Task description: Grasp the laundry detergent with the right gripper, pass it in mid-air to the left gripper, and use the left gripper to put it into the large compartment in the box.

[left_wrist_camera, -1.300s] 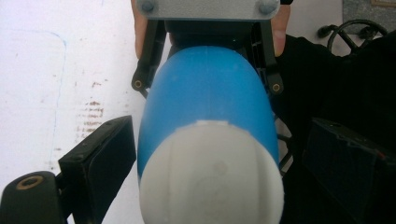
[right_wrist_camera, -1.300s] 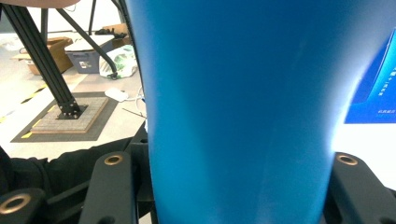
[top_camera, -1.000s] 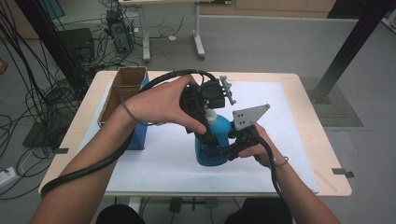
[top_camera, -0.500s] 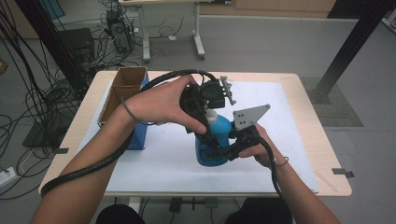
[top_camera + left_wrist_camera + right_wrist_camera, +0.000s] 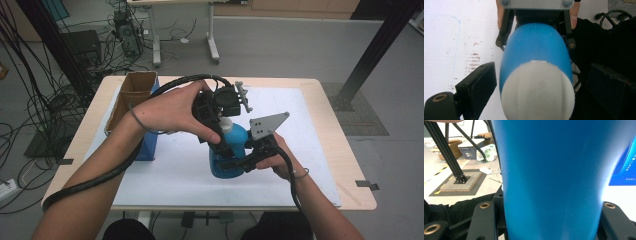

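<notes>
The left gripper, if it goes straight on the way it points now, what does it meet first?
Most likely the white cap of the blue bottle: it lies straight ahead between the left gripper's open jaws, though the depth is unclear.

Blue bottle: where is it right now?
High view: the blue bottle stands mid-table on the white mat, right gripper clamping its body, left gripper around its white cap.

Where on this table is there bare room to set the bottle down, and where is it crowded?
Free: the white mat right of the blue bottle, out to the table edge, and the mat's near strip left of the bottle. Crowded: the far left by the cardboard box, and the centre, where left tongs and right tongs meet the bottle.
</notes>
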